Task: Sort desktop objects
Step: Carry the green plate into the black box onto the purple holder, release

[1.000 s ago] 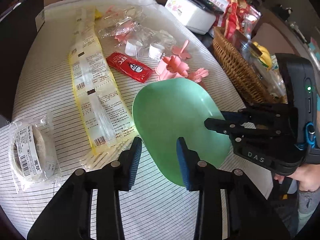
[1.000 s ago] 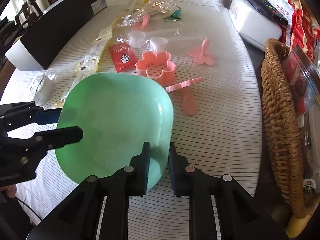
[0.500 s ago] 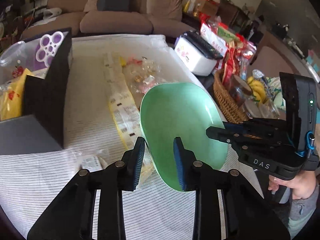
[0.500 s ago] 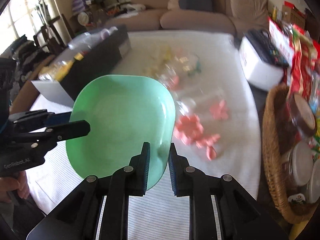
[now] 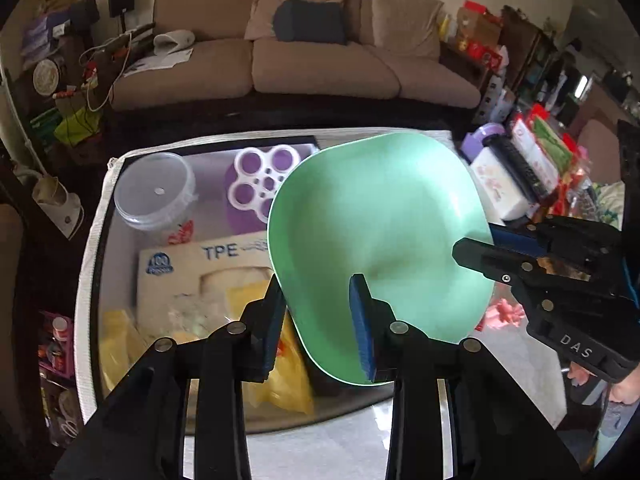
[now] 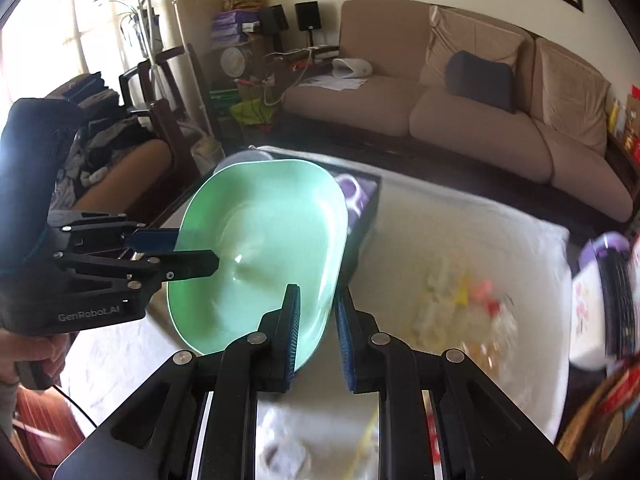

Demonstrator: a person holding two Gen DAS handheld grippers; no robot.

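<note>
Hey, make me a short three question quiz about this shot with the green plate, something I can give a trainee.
1. True or false: both tongs grip the green plate at once.
2. What lies under the plate in the left wrist view? A) an open black box of items B) a sink C) a stove
3. Which object in that box has round holes?

Key
1. True: left tongs and right tongs each pinch the rim, on different sides.
2. A
3. The white and purple tray, beside the clear lidded tub.
</note>
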